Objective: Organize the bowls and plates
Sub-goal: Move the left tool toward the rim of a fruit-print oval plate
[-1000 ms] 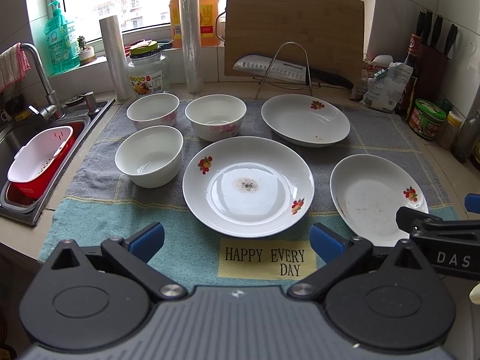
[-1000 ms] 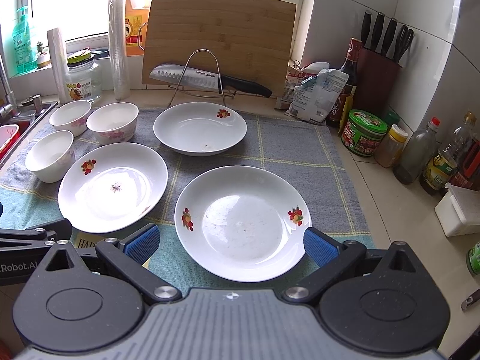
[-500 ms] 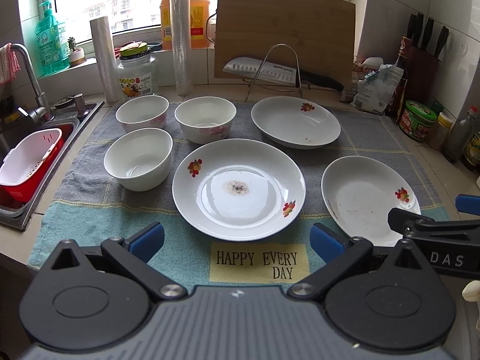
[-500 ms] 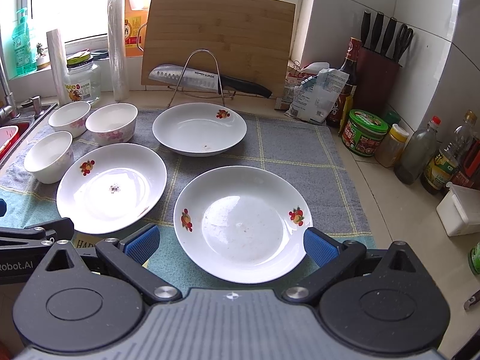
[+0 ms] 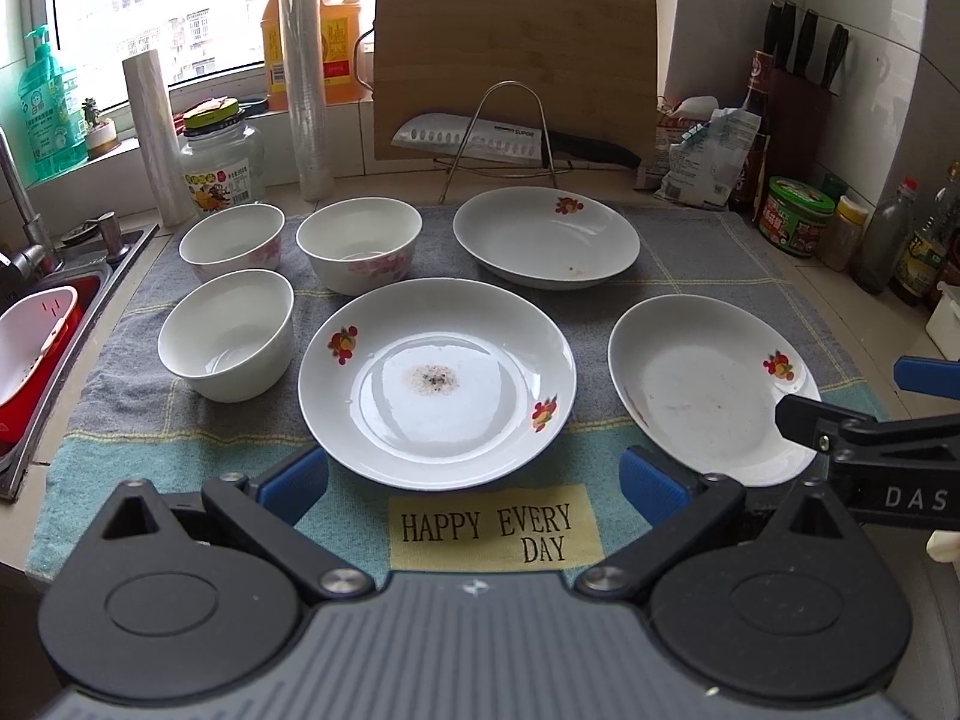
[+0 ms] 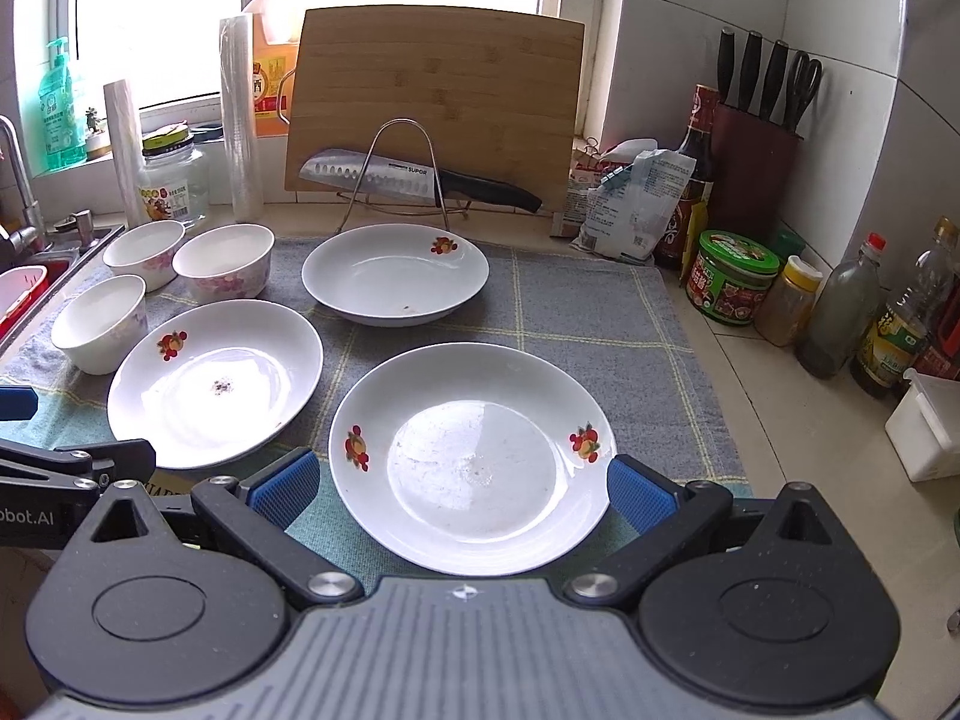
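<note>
Three white fruit-print plates lie on a towel: a centre plate (image 5: 437,383) (image 6: 215,383), a right plate (image 5: 708,387) (image 6: 472,459) and a far plate (image 5: 545,237) (image 6: 394,273). Three white bowls stand at the left: a plain near bowl (image 5: 228,335) (image 6: 100,323) and two pink-flowered bowls (image 5: 233,243) (image 5: 359,244) behind it. My left gripper (image 5: 474,483) is open just short of the centre plate's near rim. My right gripper (image 6: 462,489) is open with the right plate's near rim between its blue fingers (image 6: 282,489); whether they touch it I cannot tell.
The towel (image 5: 150,456) covers the counter. A sink with a red-and-white basket (image 5: 30,354) lies at the left. A cutting board (image 5: 516,60), knife on a wire rack (image 5: 480,141), jar, rolls and oil jug line the back. Bottles and jars (image 6: 840,312) crowd the right.
The left gripper has drawn back and swung slightly left, so the dishes sit lower and further right in its view. The right gripper has barely moved. No dish has shifted.
</note>
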`<move>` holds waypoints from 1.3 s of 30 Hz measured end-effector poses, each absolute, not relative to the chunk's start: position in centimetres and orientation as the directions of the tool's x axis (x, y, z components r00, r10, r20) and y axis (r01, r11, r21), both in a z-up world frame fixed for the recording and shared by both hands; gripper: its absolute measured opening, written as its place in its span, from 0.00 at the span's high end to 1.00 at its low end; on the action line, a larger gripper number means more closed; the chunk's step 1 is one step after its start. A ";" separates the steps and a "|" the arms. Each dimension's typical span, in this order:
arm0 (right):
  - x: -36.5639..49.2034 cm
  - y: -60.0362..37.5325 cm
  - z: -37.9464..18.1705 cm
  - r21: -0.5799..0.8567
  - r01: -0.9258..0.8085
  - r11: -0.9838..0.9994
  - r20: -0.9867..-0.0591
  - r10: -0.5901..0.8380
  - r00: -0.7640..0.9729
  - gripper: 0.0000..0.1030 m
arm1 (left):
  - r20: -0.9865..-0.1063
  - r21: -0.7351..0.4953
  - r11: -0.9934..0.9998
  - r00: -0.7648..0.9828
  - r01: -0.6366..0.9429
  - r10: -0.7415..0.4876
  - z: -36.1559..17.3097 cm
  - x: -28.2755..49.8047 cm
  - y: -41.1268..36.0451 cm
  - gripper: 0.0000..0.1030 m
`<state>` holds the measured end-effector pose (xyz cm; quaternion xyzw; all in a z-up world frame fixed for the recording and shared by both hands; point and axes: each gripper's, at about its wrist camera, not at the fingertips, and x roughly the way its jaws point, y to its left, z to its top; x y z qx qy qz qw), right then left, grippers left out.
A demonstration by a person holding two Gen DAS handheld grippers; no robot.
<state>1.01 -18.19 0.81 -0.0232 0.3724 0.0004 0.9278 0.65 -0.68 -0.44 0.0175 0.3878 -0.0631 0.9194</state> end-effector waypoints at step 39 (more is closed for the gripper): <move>3.4 -22.3 -10.7 0.010 -0.149 0.989 -0.718 0.110 0.687 0.00 | -0.717 -0.055 0.886 0.599 0.460 -0.356 -2.5 7.4 -3.1 0.01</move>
